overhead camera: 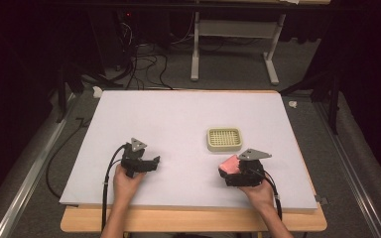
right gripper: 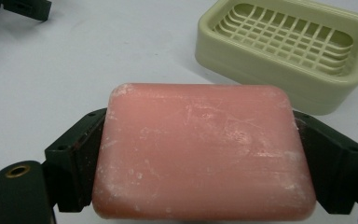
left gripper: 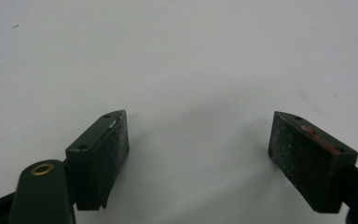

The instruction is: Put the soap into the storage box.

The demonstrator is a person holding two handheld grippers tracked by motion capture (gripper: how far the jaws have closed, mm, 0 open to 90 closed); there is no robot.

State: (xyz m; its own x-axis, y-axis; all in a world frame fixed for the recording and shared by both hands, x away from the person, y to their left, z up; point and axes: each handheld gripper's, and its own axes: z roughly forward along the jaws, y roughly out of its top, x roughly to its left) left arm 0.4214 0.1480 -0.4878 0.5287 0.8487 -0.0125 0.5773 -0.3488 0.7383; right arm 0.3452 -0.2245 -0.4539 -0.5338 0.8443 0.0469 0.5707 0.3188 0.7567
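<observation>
Your right tongs (right gripper: 205,154) held a pink soap bar (right gripper: 204,151) clamped flat between their jaws, its scuffed face showing no readable stamp. Just beyond them and a little to the right sat the pale green soap dish (right gripper: 279,70), its grid tray holding nothing. Your left tongs (left gripper: 198,149) rested wide apart over bare white bench (left gripper: 177,56), well away from the soap.
</observation>
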